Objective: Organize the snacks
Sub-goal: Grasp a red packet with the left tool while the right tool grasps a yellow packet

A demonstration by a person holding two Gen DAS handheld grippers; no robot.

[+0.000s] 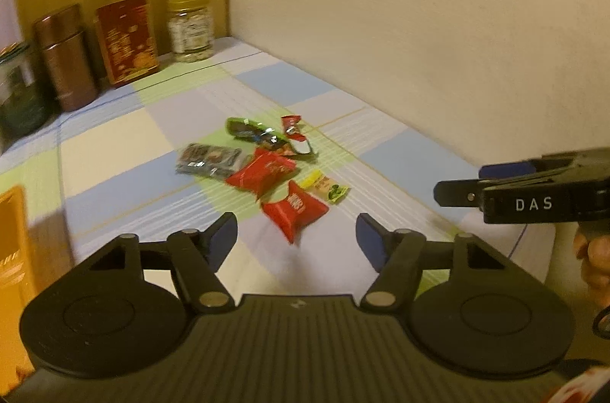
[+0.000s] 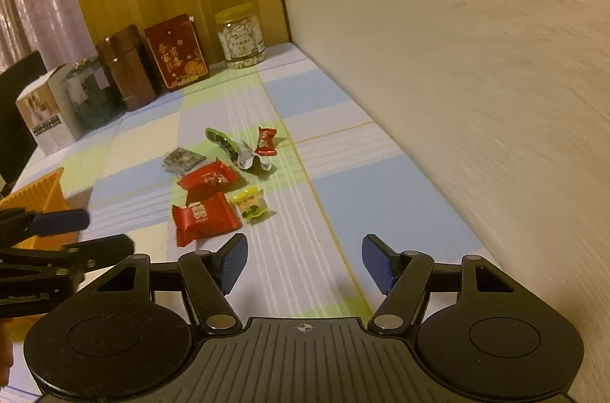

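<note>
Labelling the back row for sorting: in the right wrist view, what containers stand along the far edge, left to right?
White box → dark glass jar → brown tin → red box → clear jar with yellow lid.

Open checked tablecloth (image 2: 343, 212) to the right of the snack packets (image 2: 213, 197), bare up to the wall (image 2: 476, 79), which closes off that whole side. Far edge blocked by a row of containers: clear jar (image 2: 240, 37), red box (image 2: 177, 54), brown canister (image 2: 126, 71), dark jar (image 2: 89, 94). At near left, an orange basket (image 2: 42, 197), well apart from the packets.
</note>
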